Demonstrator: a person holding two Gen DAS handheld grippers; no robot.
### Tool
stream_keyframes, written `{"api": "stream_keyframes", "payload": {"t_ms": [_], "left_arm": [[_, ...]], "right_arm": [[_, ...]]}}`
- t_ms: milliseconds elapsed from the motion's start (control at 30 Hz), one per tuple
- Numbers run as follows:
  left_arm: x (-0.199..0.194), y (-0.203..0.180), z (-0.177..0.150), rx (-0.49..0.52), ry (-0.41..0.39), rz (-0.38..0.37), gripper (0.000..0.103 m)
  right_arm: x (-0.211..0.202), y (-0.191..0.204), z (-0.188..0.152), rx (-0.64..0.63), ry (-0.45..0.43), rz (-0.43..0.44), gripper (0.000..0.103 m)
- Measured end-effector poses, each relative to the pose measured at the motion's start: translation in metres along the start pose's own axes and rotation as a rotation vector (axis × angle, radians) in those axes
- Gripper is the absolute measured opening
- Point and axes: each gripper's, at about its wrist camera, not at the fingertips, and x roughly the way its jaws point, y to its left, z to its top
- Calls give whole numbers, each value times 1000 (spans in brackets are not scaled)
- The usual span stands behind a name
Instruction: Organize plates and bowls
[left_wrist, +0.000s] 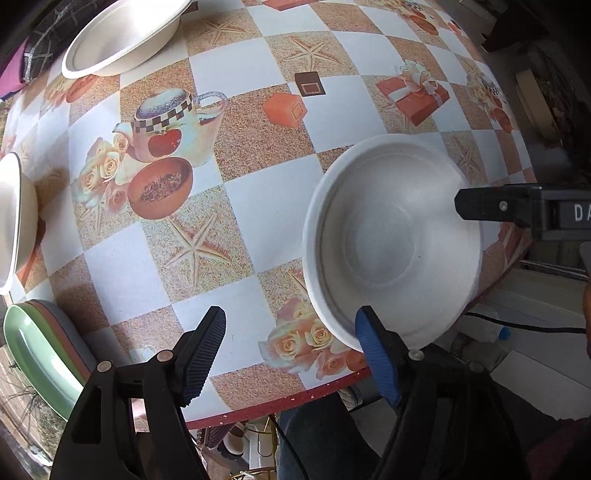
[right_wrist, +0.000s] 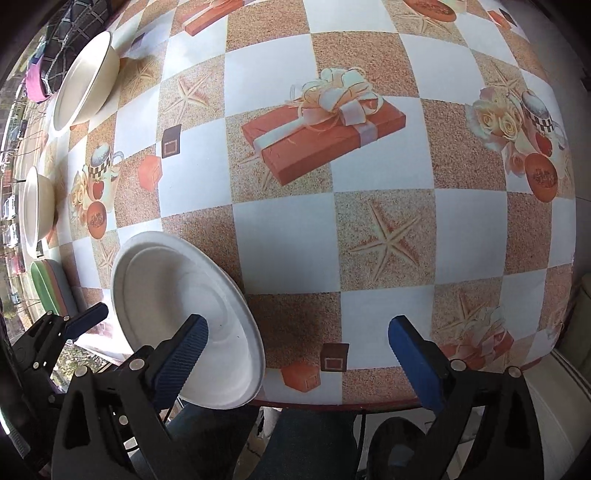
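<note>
Both grippers, left (left_wrist: 291, 354) and right (right_wrist: 295, 354), agape, empty. White paper bowl (left_wrist: 391, 243) at table edge (overhanging). 2 cream bowls (right_wrist: 85, 81) unstacked; coloured plate stack (left_wrist: 40, 354) done.

A home dining spot: the worktop (right_wrist: 288, 236) wears a printed checkered oilcloth of gift boxes, starfish and teacups. Cream bowls (right_wrist: 83, 79) sit toward ten o'clock, stacked coloured plates (left_wrist: 40, 350) at eight o'clock, and a window view of outdoors lies beyond.
</note>
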Motion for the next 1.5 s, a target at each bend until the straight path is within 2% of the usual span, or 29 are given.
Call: {"api": "stream_keyframes", "payload": {"t_ms": [233, 400, 533, 700, 867, 1000, 1200, 1500], "left_arm": [[-14, 57, -21, -145, -19, -33, 77], [-29, 75, -29, -174, -57, -42, 77], [-42, 88, -30, -191, -88, -50, 77], [-72, 76, -51, -232, -114, -48, 77], [-86, 93, -55, -294, -137, -66, 77], [-91, 102, -42, -331, -157, -69, 77], [-99, 116, -15, -369, -184, -44, 77], [-117, 132, 38, -435, -241, -10, 77]], "right_arm": [[-14, -27, 10, 140, 7, 1, 99], [-20, -33, 9, 156, 0, -13, 99], [-26, -11, 3, 143, -14, -7, 99], [-38, 15, 9, 94, -35, 0, 99], [-42, 39, 15, 59, -40, 0, 99], [-55, 42, 21, 21, -56, -25, 99], [-74, 47, 51, -66, -92, -95, 99], [-99, 80, 114, -151, -166, -67, 99]]}}
